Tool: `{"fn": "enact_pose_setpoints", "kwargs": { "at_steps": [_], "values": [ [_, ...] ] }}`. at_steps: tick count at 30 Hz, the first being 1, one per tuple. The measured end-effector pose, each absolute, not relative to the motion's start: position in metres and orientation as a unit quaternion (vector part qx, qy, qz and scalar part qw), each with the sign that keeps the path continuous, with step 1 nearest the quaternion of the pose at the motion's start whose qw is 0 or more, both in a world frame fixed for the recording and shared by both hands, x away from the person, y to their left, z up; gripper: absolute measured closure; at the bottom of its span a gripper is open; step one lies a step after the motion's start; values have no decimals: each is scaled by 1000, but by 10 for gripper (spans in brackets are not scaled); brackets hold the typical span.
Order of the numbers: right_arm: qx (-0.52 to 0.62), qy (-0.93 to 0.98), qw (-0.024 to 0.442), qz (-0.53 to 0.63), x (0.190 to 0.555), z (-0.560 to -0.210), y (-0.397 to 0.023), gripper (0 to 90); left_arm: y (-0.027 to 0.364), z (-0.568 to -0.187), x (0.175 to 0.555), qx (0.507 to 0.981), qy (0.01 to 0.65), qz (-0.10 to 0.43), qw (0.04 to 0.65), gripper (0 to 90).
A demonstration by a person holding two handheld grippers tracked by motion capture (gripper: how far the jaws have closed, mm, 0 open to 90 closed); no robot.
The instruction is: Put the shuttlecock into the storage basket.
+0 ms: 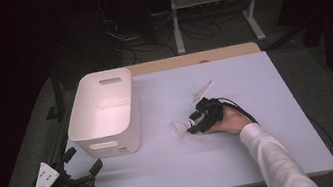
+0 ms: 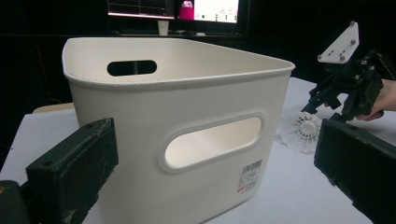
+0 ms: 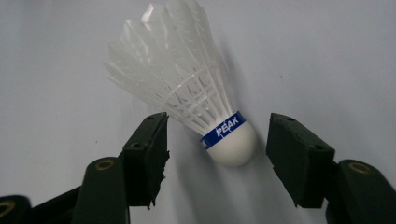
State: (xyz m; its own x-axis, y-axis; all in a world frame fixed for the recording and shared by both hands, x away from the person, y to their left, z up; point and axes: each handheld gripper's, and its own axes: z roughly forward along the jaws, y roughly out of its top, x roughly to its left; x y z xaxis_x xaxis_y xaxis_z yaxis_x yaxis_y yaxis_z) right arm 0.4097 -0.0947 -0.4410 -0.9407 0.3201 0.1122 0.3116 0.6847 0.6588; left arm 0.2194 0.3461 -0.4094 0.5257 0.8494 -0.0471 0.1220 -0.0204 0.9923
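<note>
A white feather shuttlecock (image 3: 187, 88) with a blue band and a white cork lies on the pale table; it is also seen from above (image 1: 178, 129) and beyond the bin (image 2: 302, 132). My right gripper (image 3: 217, 156) is open, its jaws standing either side of the cork without touching it; it sits mid-table (image 1: 194, 122) and appears far right (image 2: 343, 91) in the left gripper view. A white plastic bin (image 1: 104, 111) with handle slots stands at the table's left (image 2: 177, 116). My left gripper (image 1: 84, 162) is open near the front left corner, facing the bin (image 2: 215, 163).
The table (image 1: 244, 152) has a wooden strip along its far edge. Behind it stand a metal frame (image 1: 214, 10) and loose cables on the floor. Two lit monitors (image 2: 177, 9) glow behind the bin in the left gripper view.
</note>
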Motion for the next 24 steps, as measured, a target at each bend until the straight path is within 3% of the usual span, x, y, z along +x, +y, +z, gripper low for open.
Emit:
{"fn": "enact_pose_setpoints", "kwargs": {
  "at_steps": [8, 9, 11, 24],
  "values": [
    [170, 917, 11, 360, 410, -441, -94, 509, 346, -409, 219, 645, 377, 308, 589, 0],
    [167, 918, 13, 359, 410, -441, -94, 569, 346, -409, 219, 645, 377, 308, 589, 0],
    [166, 919, 10, 358, 409, -441, -95, 604, 346, -409, 219, 645, 377, 308, 589, 0],
    [160, 920, 9, 358, 407, -440, -94, 647, 346, -409, 219, 645, 376, 308, 589, 0]
  ]
}}
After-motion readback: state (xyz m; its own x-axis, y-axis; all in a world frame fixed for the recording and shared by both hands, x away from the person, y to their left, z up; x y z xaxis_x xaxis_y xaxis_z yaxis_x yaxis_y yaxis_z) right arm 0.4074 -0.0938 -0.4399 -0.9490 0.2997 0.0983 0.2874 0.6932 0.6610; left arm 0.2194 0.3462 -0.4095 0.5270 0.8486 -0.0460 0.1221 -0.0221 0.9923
